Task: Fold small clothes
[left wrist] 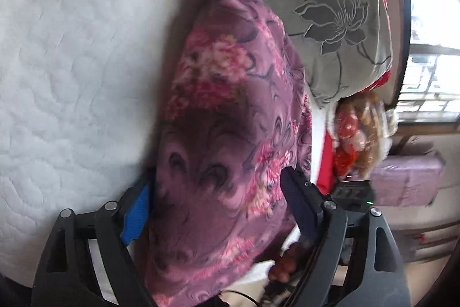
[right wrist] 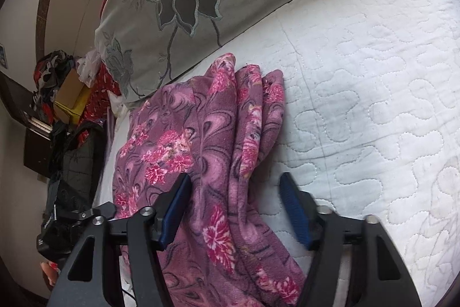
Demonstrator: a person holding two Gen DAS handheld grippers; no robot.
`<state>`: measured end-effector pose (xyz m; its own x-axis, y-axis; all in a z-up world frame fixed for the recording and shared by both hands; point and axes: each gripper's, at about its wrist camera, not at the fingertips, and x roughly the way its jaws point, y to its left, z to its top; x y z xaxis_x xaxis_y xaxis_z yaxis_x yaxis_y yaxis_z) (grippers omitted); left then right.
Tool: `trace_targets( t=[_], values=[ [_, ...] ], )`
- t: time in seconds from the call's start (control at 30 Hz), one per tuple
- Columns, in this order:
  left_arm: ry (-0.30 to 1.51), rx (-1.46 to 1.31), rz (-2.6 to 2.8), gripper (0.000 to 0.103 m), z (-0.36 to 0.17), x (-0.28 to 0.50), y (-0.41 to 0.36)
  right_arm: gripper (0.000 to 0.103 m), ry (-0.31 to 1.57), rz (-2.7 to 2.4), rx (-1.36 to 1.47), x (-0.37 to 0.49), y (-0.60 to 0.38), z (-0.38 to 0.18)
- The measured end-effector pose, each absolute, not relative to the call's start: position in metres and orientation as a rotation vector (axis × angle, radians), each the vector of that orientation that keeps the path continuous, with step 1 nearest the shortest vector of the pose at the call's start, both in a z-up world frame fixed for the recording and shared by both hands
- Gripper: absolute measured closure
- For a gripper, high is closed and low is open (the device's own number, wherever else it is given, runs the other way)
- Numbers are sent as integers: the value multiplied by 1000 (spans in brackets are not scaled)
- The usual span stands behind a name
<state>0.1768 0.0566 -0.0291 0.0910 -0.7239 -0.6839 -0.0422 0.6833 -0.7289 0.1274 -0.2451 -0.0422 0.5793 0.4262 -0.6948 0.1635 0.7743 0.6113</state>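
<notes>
In the left wrist view, the purple floral garment (left wrist: 230,111) filled the middle of the frame, bunched into a long, narrow bundle that ran away from the camera toward the grey flowered pillow (left wrist: 325,13) at the bed's head. Its far end was gathered into a small knob; its near end passed between the fingers of the left gripper (left wrist: 212,209) and out of sight below. Those fingers stood wide apart, one on either side of the cloth. Whether they touched it I could not tell, and they pinched nothing. The white quilted bed (left wrist: 74,62) lay to the left of the garment.

In the right wrist view, the garment (right wrist: 201,140) lay on the bed (right wrist: 359,105) near its side edge, its far end just beside the pillow (right wrist: 187,5). Several stacked lengthwise layers showed along the side facing the open quilt, so the long axis ran from the camera toward the pillow. The right gripper (right wrist: 235,209) hovered over the near part with its fingers spread wide, gripping nothing, the folded edge lying between them.

Judging from this, the lengthwise folds appeared done, though loosely and with wrinkles. What seemed left was a crosswise fold to shorten the long strip, and some flattening.
</notes>
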Motion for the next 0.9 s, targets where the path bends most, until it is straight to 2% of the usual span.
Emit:
trace_targets(
  t=[0.03,0.07,0.1,0.17,0.43,0.57,0.63,0.67,0.7,0.77,0.9],
  values=[
    [1404,-653,-553,44,-26,177,55,81,961,195,691,129,-242,-41],
    [1409,-622,-538,60,-24,178,54,82,962,201,673,129,-237,-37],
    [1414,-614,-540,69,-22,177,57,83,952,179,628,128,-232,-32],
    [1405,-608,-554,75,-16,174,64,84,938,167,558,126,-220,-20],
    [1307,-542,-565,75,33,155,99,85,845,245,639,103,-197,20],
    [1348,-511,-510,74,15,150,108,85,873,259,682,95,-184,9],
    [1383,-476,-457,70,-8,149,111,85,924,238,700,93,-177,-10],
    [1402,-449,-425,62,-18,149,113,84,951,225,689,92,-173,-20],
    [1414,-459,-427,59,-25,149,117,83,972,204,671,92,-171,-27],
    [1394,-511,-444,59,-21,146,128,70,1000,179,674,91,-173,-41],
    [1204,-400,-457,60,28,147,131,65,959,88,687,84,-198,-27]
  ],
)
